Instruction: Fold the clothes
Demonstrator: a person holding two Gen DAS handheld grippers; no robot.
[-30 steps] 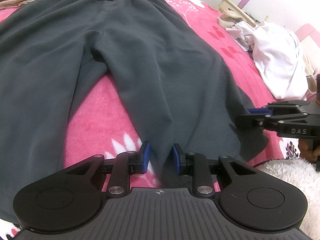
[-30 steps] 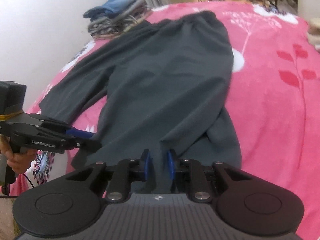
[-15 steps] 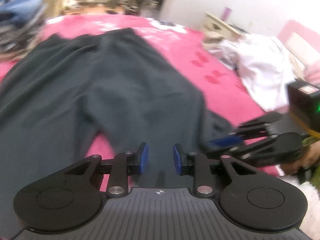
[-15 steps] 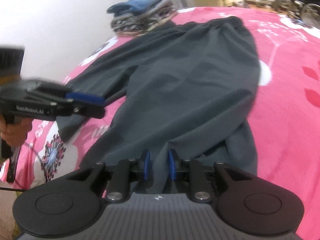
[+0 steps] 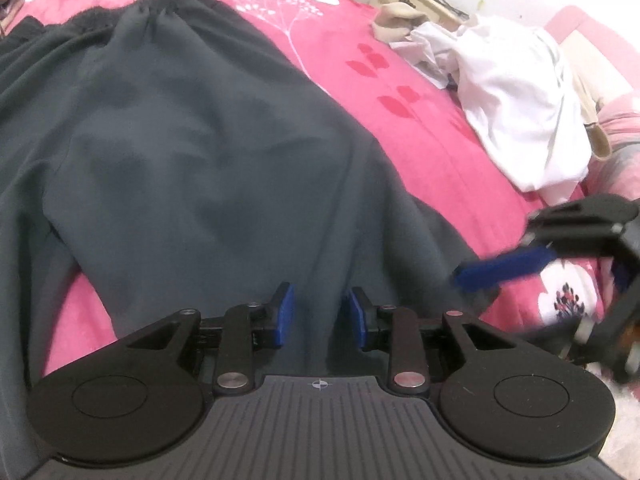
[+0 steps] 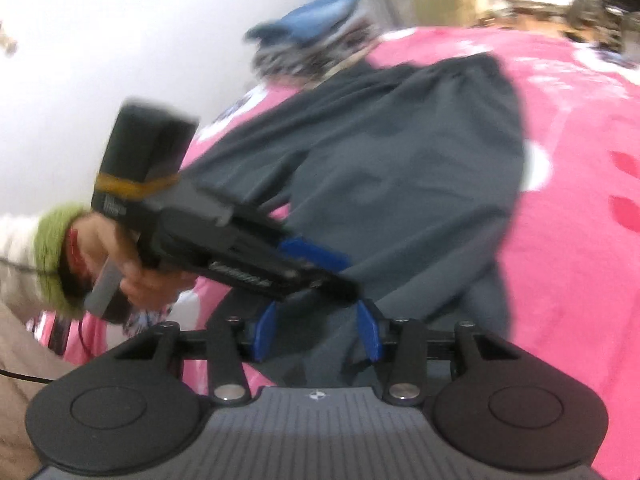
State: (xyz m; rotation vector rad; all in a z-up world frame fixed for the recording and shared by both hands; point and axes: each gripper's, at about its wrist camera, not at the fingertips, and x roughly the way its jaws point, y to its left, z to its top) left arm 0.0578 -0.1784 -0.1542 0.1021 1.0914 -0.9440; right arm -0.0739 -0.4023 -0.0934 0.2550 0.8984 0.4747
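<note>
Dark grey trousers (image 5: 192, 152) lie on a pink floral bedspread (image 5: 420, 148), waistband at the far end; they also show in the right wrist view (image 6: 400, 168). My left gripper (image 5: 319, 314) is open, its blue pads either side of the near leg hem, which lies between them. My right gripper (image 6: 318, 334) is open over the hem, blurred by motion. The right gripper shows at the right of the left wrist view (image 5: 504, 268). The left gripper, held by a hand, crosses the right wrist view (image 6: 308, 268).
A pile of white clothes (image 5: 516, 108) lies at the right side of the bed, with a beige item (image 5: 394, 20) behind it. Folded blue and striped clothes (image 6: 316, 36) are stacked at the far left by the wall (image 6: 100, 40).
Both grippers moved left and closer together, carrying the right leg over the left one. The right gripper's jaws have opened and let the hem go. The left gripper now crosses the right wrist view.
</note>
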